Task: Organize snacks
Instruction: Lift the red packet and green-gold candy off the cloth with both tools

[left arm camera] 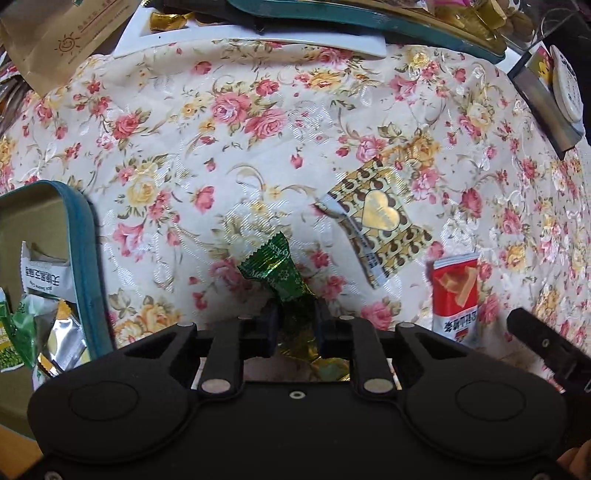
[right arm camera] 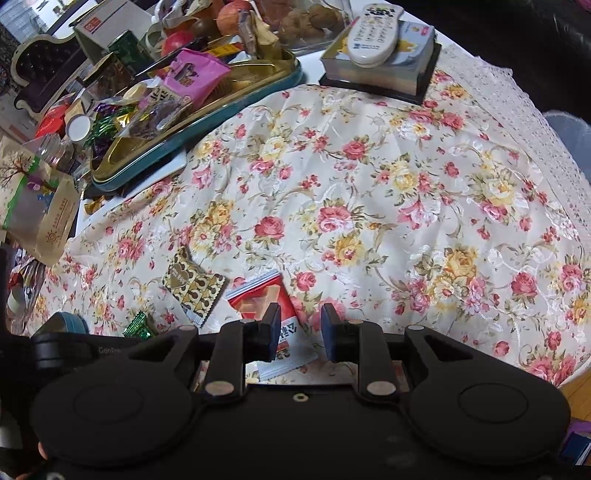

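Observation:
My left gripper (left arm camera: 297, 321) points down at the flowered tablecloth (left arm camera: 258, 147) and is shut on a green foil candy (left arm camera: 280, 269), whose twisted end sticks out past the fingertips. A gold packet with a heart (left arm camera: 376, 225) and a red snack packet (left arm camera: 456, 291) lie flat to its right. My right gripper (right arm camera: 300, 326) hovers over the red snack packet (right arm camera: 258, 299). Its jaws stand a narrow gap apart with nothing pressed between them. The heart packet (right arm camera: 192, 286) and the green candy (right arm camera: 138, 325) show to its left.
A teal-rimmed tin (left arm camera: 83, 258) holding several snack packets sits at the left. A large teal tray (right arm camera: 207, 122) heaped with sweets stands at the back, beside a paper bag (right arm camera: 48, 221), jars and fruit. A remote (right arm camera: 373, 33) rests on a box at the back right.

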Demonstrator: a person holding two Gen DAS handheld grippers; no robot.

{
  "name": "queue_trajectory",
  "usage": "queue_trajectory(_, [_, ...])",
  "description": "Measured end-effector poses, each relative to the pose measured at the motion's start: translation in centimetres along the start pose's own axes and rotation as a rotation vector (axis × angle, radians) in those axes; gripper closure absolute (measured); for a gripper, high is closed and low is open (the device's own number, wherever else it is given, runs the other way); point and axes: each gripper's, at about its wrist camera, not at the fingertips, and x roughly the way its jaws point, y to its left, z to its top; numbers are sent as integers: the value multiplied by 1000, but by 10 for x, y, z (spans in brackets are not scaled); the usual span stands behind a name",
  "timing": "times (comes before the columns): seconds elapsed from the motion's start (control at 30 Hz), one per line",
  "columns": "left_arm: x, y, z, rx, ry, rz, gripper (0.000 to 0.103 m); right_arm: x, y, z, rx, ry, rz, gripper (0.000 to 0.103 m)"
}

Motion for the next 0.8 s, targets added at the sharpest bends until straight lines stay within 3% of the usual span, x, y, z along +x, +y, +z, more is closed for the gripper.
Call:
queue_trajectory(0.2, [-1,-1,19,-70,6,-43,70,3,-10,1,64,34,17,73])
queue_trajectory(0.43, [8,5,32,-103,-9,-74,65,-1,-9,1,50,24,23,69])
queue_trajectory(0.6, [2,10,29,-128,-23,-84,65,-2,-11,0,44,22,22,68])
queue_trajectory(0.8, [-1,29,21,-237,5,-101,64,-4,-11,-1,42,22,24,68])
